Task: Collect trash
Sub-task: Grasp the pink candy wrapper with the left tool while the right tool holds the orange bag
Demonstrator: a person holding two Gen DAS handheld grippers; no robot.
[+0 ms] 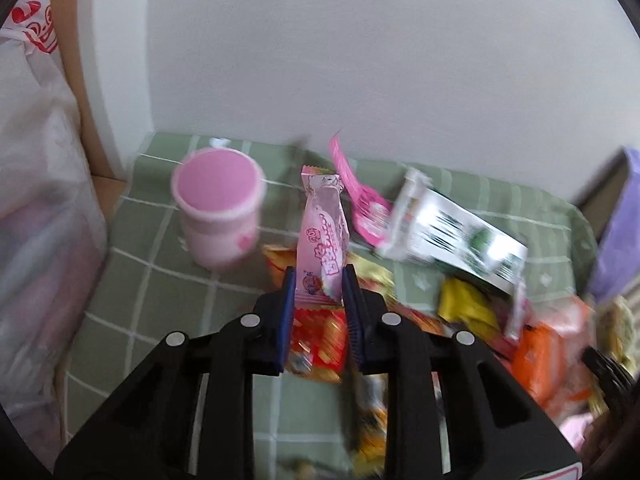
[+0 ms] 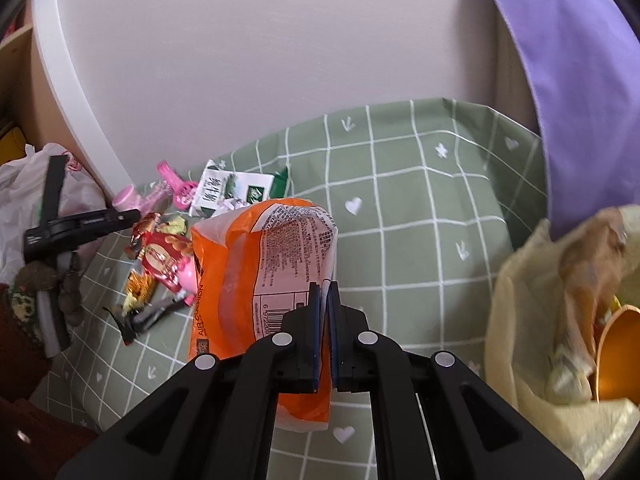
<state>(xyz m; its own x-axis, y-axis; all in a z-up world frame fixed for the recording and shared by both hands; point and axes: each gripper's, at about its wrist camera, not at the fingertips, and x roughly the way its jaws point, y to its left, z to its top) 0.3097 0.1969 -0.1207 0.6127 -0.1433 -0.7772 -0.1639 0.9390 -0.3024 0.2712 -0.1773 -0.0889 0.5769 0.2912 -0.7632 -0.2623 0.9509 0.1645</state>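
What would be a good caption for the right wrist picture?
Right gripper shut on an orange snack bag, lifted above the green checked tablecloth beside scattered wrappers.
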